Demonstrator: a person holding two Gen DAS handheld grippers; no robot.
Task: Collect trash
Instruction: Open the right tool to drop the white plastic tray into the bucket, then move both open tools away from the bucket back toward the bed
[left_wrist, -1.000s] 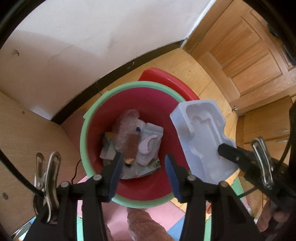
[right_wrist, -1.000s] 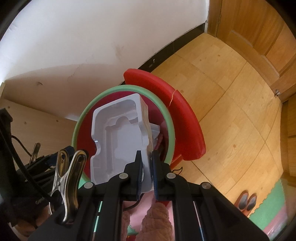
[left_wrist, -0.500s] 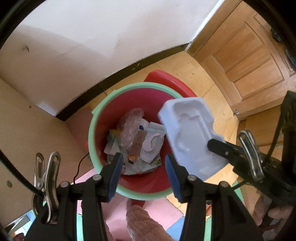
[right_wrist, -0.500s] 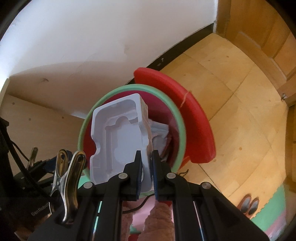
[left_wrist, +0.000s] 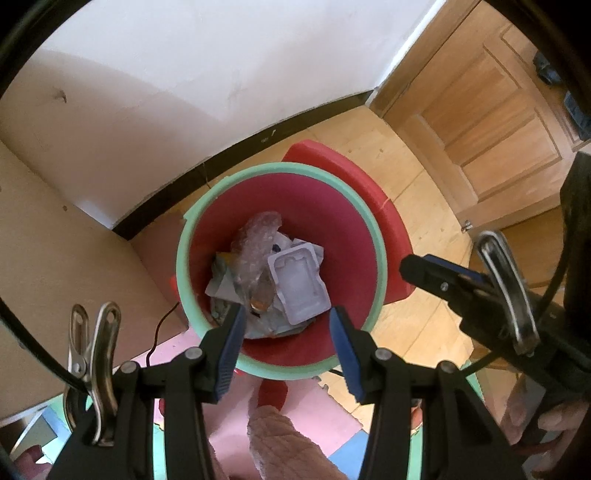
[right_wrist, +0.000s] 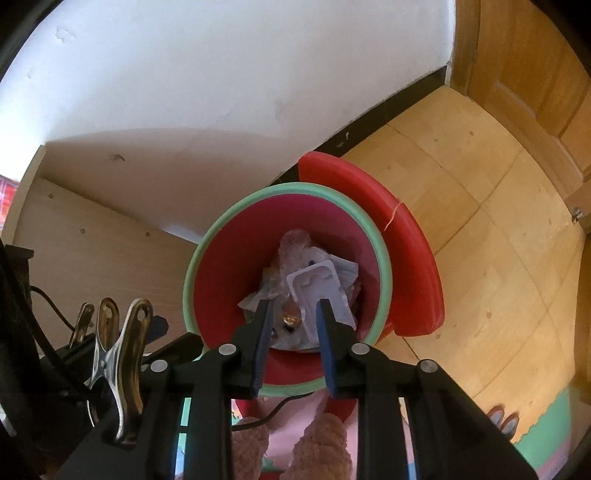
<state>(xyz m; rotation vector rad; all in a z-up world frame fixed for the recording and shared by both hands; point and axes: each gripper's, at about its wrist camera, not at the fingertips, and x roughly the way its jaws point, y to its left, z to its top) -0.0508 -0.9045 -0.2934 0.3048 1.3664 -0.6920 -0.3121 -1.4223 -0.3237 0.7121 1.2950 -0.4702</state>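
One white tray now down inside one bin.

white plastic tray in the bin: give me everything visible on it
The white plastic tray is a thin moulded packaging insert, translucent-white, roughly rectangular with a raised rim, a notched end and a shaped recess in the middle. It lies open side up, slightly tilted, on top of the trash pile inside the red bin with the green rim. It rests on crumpled clear wrap and paper scraps. No gripper touches it: the right gripper hangs above it, jaws opening and empty.
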